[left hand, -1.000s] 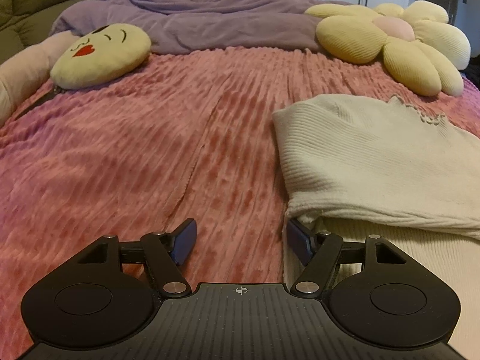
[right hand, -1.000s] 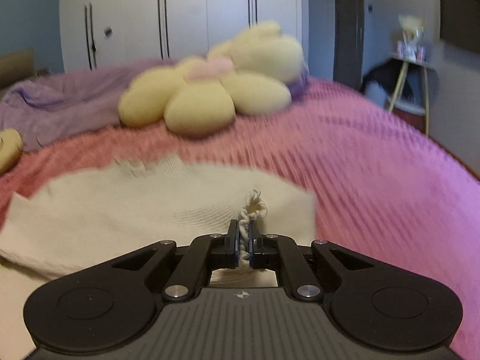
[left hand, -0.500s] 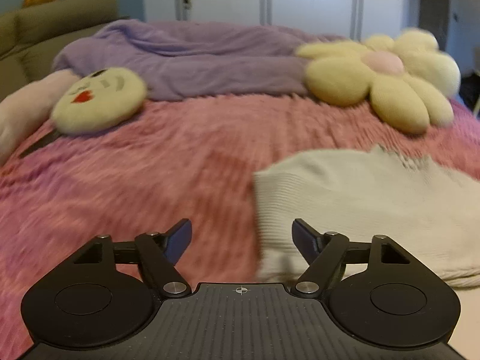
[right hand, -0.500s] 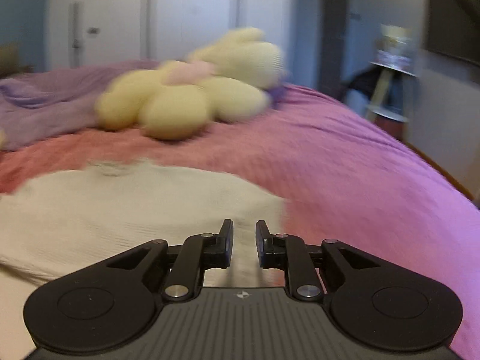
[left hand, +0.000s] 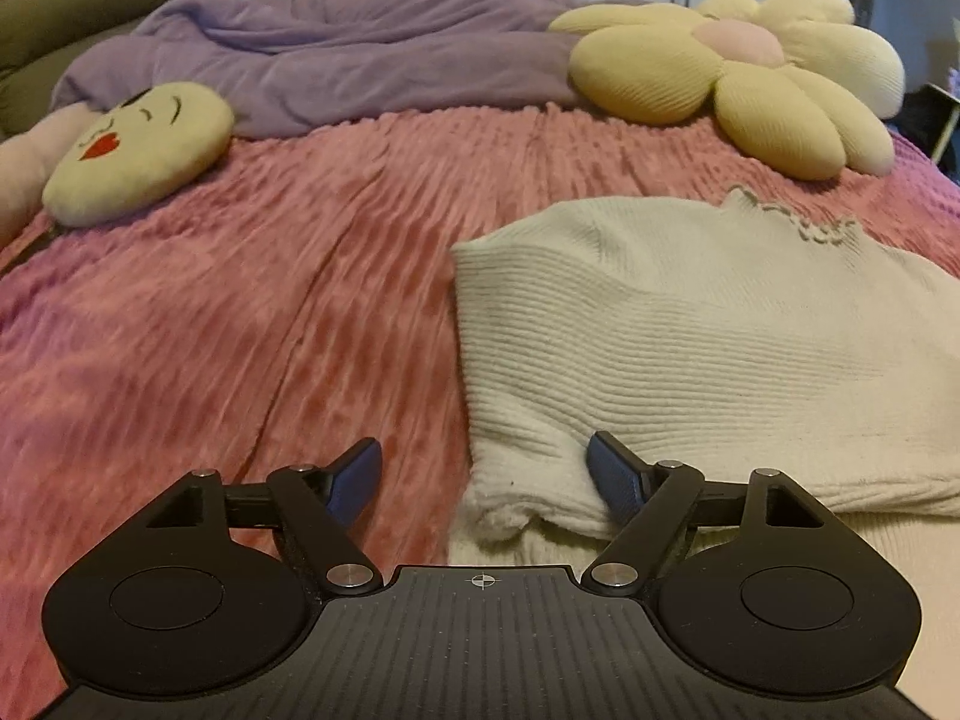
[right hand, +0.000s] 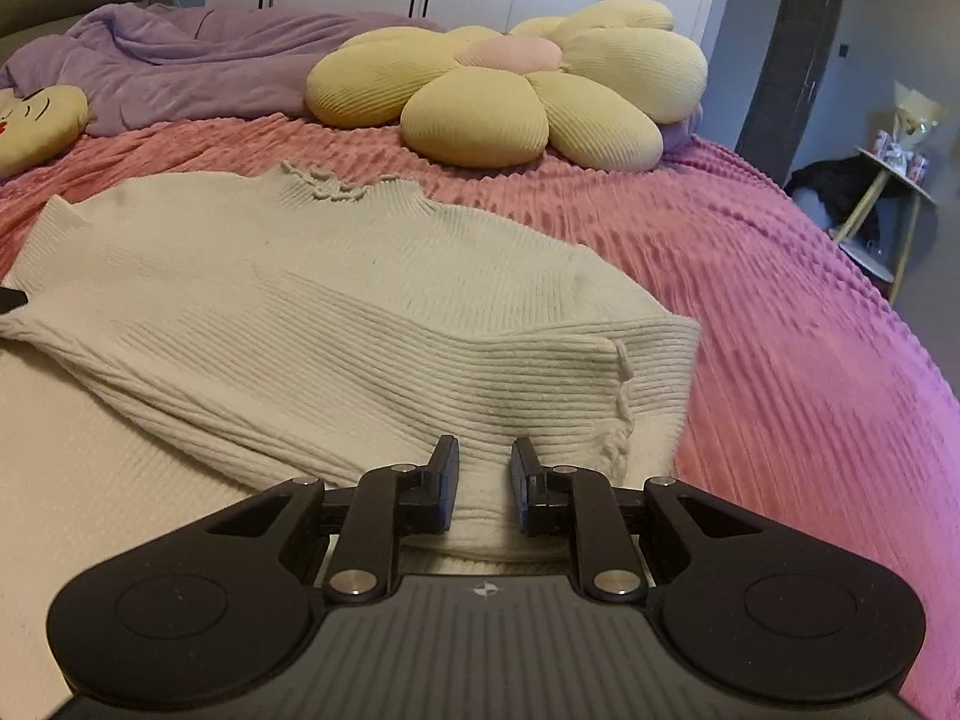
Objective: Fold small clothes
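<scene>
A cream ribbed knit sweater point(left hand: 690, 348) lies on the pink bedspread point(left hand: 240, 312), its upper part folded down over the lower part. My left gripper point(left hand: 483, 471) is open wide at the sweater's near left corner, its right finger over the knit and its left finger over the bedspread. In the right wrist view the same sweater point(right hand: 336, 324) fills the middle. My right gripper point(right hand: 483, 477) is open a little and empty, just above the fold's near right edge, beside a knotted cord point(right hand: 621, 414).
A flower-shaped yellow cushion point(right hand: 510, 90) and a rumpled purple blanket point(left hand: 360, 60) lie at the bed's far side. A round face cushion point(left hand: 138, 150) lies far left. A small side table point(right hand: 894, 180) stands off the bed's right edge.
My right gripper opened and let go of the knotted cord and the sweater edge, which now lie flat. My left gripper stayed open and shifted, rising then settling back near the sweater's left corner.
</scene>
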A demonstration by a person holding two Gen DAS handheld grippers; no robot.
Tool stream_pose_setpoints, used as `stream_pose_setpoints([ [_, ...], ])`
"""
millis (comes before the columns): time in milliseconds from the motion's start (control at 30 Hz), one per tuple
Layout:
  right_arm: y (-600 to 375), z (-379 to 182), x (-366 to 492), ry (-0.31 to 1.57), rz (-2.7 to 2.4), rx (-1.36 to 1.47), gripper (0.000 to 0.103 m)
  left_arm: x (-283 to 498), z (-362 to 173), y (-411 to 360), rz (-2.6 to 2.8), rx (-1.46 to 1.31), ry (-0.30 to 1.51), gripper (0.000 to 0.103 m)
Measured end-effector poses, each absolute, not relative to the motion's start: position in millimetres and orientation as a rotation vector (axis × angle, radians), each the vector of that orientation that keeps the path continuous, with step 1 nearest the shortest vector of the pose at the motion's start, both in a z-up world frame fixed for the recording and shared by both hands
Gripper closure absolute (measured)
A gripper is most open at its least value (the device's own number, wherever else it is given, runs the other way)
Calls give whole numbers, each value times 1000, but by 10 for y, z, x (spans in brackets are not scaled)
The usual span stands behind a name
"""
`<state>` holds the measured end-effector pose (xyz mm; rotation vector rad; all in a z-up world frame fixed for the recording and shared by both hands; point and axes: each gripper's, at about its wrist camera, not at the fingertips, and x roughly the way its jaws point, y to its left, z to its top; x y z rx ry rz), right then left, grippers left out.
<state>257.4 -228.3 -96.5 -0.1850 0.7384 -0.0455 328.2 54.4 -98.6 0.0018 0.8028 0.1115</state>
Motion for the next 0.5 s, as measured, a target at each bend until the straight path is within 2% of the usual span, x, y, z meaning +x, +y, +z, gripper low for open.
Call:
stream_pose_setpoints([
  [133, -2206, -996, 2667, 778, -43, -238, 84, 3154, -867, 449, 119, 122, 813, 17],
  [267, -2314, -815, 2596, 812, -33, -147, 84, 2858, -701, 485, 109, 139, 841, 14],
  [333, -2358, -689, 2387, 793, -48, -109, 83, 2687, -696, 538, 121, 109, 871, 14],
  [400, -2392, -610, 2099, 775, -49, -77, 76, 2535, -726, 552, 127, 103, 890, 14],
  [500, -2384, -595, 1724, 784, -36, -75, 75, 2403, -730, 519, 135, 115, 898, 14],
])
